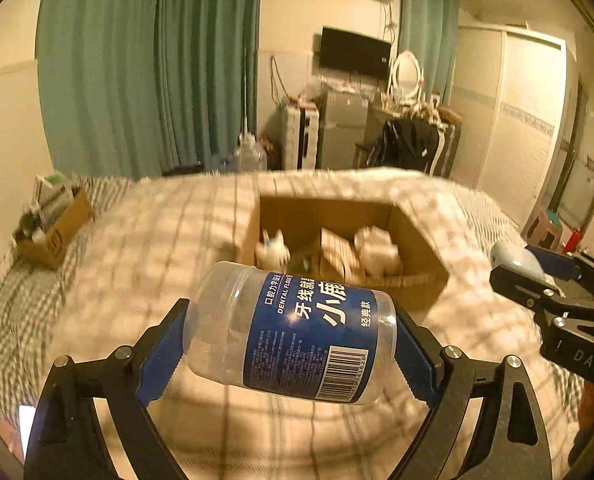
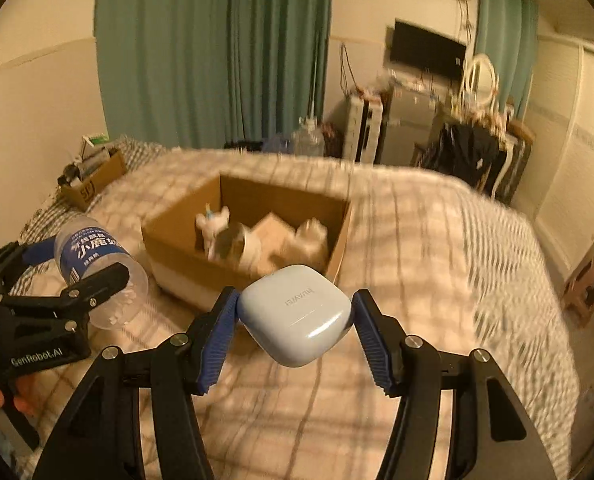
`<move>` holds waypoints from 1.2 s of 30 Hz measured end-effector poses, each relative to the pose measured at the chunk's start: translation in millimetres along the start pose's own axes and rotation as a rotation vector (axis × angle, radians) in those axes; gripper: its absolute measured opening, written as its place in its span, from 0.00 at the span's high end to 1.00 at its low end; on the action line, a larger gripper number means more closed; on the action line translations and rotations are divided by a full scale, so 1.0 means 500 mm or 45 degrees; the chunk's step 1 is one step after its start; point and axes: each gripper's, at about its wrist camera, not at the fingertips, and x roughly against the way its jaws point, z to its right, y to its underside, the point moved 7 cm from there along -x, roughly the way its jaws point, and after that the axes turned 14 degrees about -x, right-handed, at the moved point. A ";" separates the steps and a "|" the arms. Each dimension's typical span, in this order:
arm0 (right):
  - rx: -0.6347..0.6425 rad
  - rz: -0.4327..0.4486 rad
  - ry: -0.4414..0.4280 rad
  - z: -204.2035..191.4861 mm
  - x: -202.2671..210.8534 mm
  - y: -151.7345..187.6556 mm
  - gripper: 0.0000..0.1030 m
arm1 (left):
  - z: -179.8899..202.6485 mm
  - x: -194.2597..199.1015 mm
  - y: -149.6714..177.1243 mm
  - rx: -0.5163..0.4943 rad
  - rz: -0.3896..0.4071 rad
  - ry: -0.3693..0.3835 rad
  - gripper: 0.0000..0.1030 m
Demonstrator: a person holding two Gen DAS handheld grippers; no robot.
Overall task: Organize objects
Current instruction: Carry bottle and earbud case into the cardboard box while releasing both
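Left wrist view: the left gripper [image 1: 291, 336] pinches the clear plastic floss jar with a blue label [image 1: 293, 332] sideways above the checked bed [image 1: 137, 248], near the open brown cardboard box [image 1: 421, 280], probably to drop it in.

Right wrist view: the right gripper [image 2: 295, 322] pinches the pale blue rounded earbud case [image 2: 297, 314] just before the same box, likely for the same reason.

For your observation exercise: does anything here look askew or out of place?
Nothing spilled or damaged. The floss jar lies sideways only because the left hand-held gripper clamps it so; the items in the box are blurred.

Cardboard box [image 2: 249, 216] is sitting mid-bed [image 2: 437, 248], toy [image 2: 213, 226] and cartons inside (blurred). Smaller box [image 2: 91, 184] is lying far left, behind it. Floss jar [image 1: 293, 334] is hovering left of earbud case [image 2: 297, 314].
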 end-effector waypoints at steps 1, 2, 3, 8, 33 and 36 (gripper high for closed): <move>0.005 0.017 -0.008 -0.002 0.005 -0.014 0.44 | -0.007 0.003 -0.015 0.002 0.015 -0.003 0.08; 0.003 0.035 -0.020 -0.004 0.010 -0.033 0.44 | -0.013 0.005 -0.031 0.003 0.032 -0.008 0.08; 0.000 0.047 -0.034 -0.006 0.013 -0.051 0.44 | -0.019 0.005 -0.048 -0.002 0.049 -0.010 0.08; 0.020 0.109 -0.069 -0.033 0.013 -0.148 0.44 | -0.035 -0.011 -0.130 -0.003 0.093 -0.044 0.08; -0.094 -0.138 -0.066 -0.030 -0.310 -0.183 0.44 | -0.001 -0.281 -0.121 -0.124 -0.077 0.056 0.08; -0.108 -0.165 -0.062 -0.022 -0.338 -0.167 0.44 | 0.001 -0.295 -0.110 -0.114 -0.080 0.073 0.08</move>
